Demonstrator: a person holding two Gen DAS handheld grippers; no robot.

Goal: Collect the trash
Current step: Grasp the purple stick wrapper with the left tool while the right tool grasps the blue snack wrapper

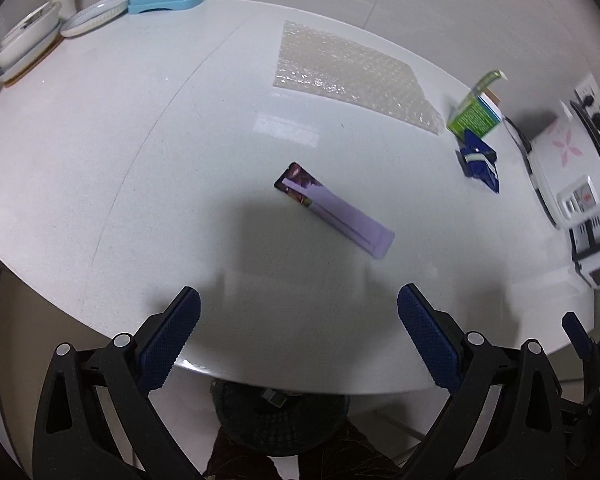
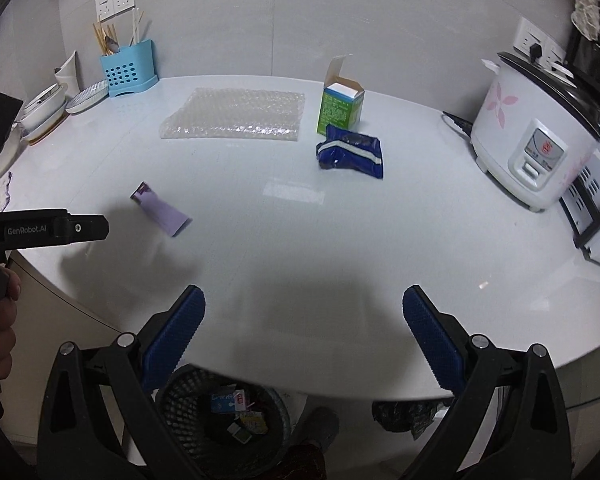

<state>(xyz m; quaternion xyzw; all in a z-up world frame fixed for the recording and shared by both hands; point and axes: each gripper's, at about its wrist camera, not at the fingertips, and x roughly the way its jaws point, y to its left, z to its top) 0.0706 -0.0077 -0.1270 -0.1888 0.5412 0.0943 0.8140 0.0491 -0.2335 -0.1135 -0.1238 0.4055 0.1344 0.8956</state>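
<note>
Jaws on both your grippers stand wide apart and hold nothing. Your left gripper (image 1: 299, 334) hangs over the near edge of the tabletop (image 1: 100, 152), and the purple wrapper (image 1: 334, 210) lies straight ahead of it, a little farther in. Its long axis runs on a diagonal, from the dark printed end at far left to the pale lilac end at near right, so your jaws would have to turn to close across the narrow width. Your left hand is clearly the nearer one; from your right gripper (image 2: 304, 336) the same purple wrapper (image 2: 160, 210) sits well off to the left.

That wrapper is a flat, thin, stiff-looking strip lying flush on the smooth, glossy tabletop, so I judge it hard to get a fingertip under.

Ahead of your right gripper, farther in, lies the blue packet (image 2: 350, 152), crumpled and shiny foil-like, puffed enough to pinch easily. Just behind it stands the green carton (image 2: 342, 110), upright cardboard with its top flap open. Left of that lies the bubble wrap (image 2: 236, 118), a flat clear sheet, soft and light.

The mesh bin (image 2: 220, 412) sits on the floor below the near edge, with scraps already in it.
</note>
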